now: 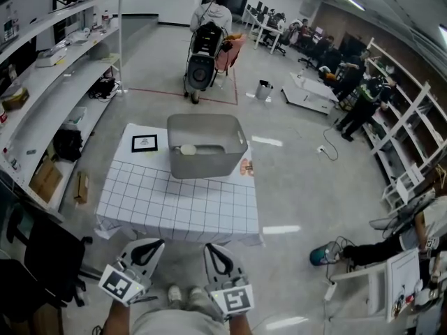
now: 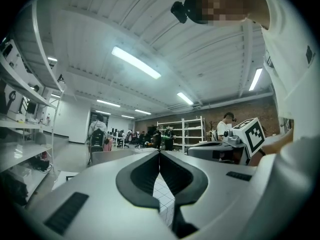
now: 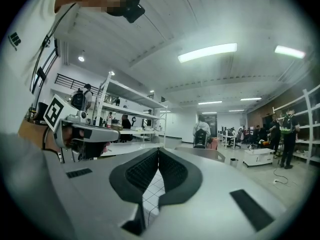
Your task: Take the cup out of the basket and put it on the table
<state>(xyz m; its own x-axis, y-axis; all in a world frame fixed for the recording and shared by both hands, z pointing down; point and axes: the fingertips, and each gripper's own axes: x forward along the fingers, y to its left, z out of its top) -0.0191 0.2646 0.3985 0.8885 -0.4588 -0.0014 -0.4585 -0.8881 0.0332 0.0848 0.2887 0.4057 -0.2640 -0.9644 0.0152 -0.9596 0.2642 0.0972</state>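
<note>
A grey plastic basket point(image 1: 209, 160) stands at the far side of a table point(image 1: 174, 204) covered with a white grid cloth. Inside it a pale cup point(image 1: 188, 149) lies near the left wall. Both grippers are held level, short of the table's near edge. My left gripper point(image 1: 159, 241) and right gripper point(image 1: 208, 246) are side by side, each shut with nothing between the jaws. In the left gripper view the jaws point(image 2: 159, 152) meet at the tips, with the basket point(image 2: 107, 156) beyond. In the right gripper view the jaws point(image 3: 158, 149) also meet, with the basket point(image 3: 200, 154) ahead.
A small framed card point(image 1: 144, 143) lies on the table left of the basket, and an orange item point(image 1: 246, 167) to its right. Shelving point(image 1: 49, 68) lines the left wall. A person with a cart point(image 1: 206, 47) stands beyond. A black chair point(image 1: 35, 257) is at my left.
</note>
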